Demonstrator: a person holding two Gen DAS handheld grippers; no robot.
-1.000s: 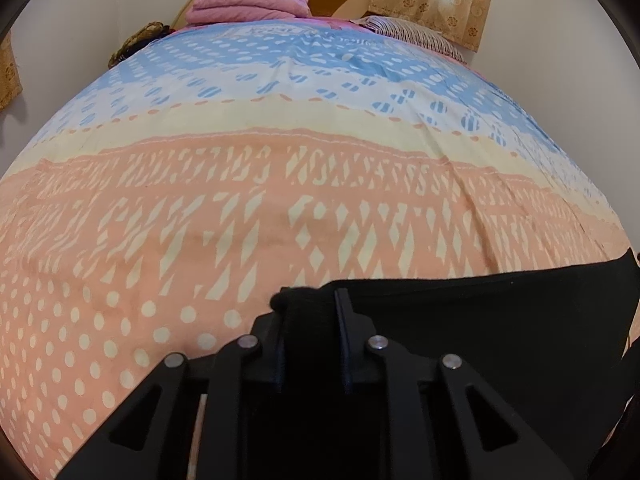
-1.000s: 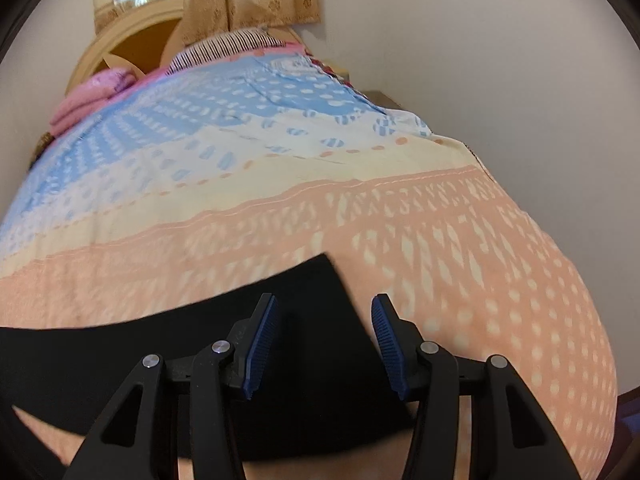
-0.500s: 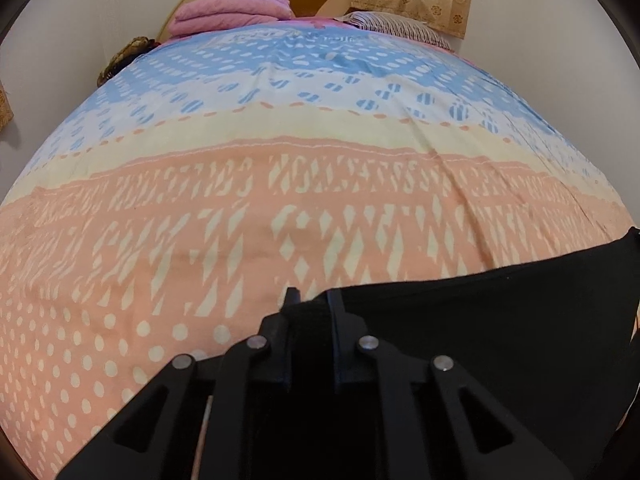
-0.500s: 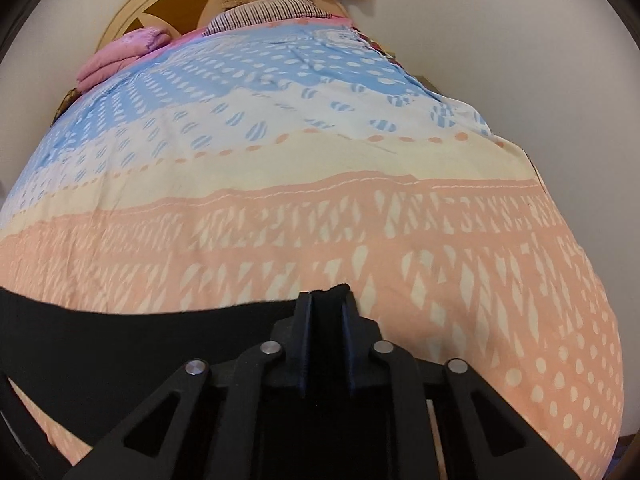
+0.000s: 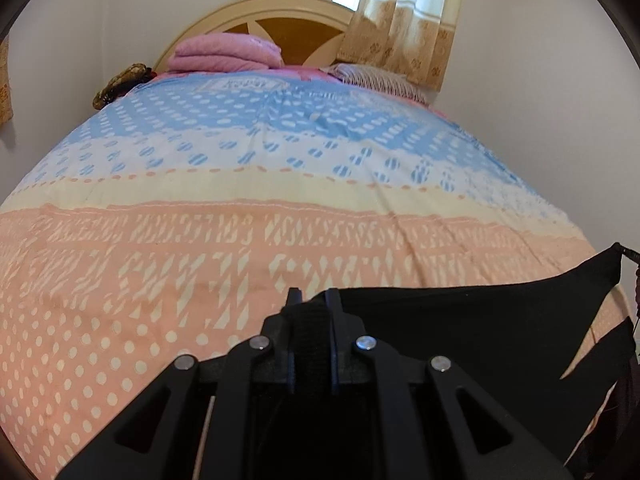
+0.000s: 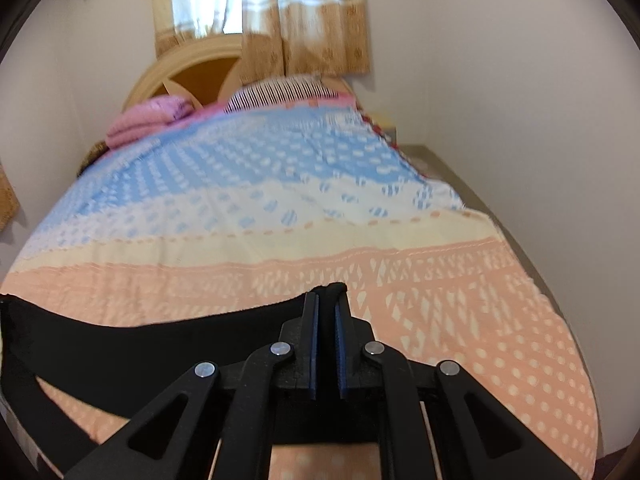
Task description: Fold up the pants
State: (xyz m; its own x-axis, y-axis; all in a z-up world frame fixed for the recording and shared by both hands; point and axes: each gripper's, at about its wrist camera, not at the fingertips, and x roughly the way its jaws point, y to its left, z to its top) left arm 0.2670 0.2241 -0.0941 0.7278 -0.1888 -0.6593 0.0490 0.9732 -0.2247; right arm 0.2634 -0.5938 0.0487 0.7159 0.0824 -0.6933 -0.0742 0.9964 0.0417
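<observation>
The black pants (image 5: pixel 480 328) hang stretched between my two grippers, lifted off the near end of the bed. My left gripper (image 5: pixel 311 300) is shut on the left corner of the pants' top edge. In the right wrist view the pants (image 6: pixel 168 340) run off to the left in a sagging band. My right gripper (image 6: pixel 326 300) is shut on their right corner, blue pads pinching the cloth. The lower part of the pants is hidden below the grippers.
The bed's patterned cover (image 5: pixel 240 240) is orange near me, cream and blue further off. A folded pink blanket (image 5: pixel 228 54) and a striped pillow (image 6: pixel 280 92) lie by the wooden headboard (image 5: pixel 296 20). A wall runs close along the bed's right side (image 6: pixel 520 120).
My right gripper, open over the pants' corner a second ago, has shut on it. Both grippers have since risen, lifting the pants' top edge off the bed.
</observation>
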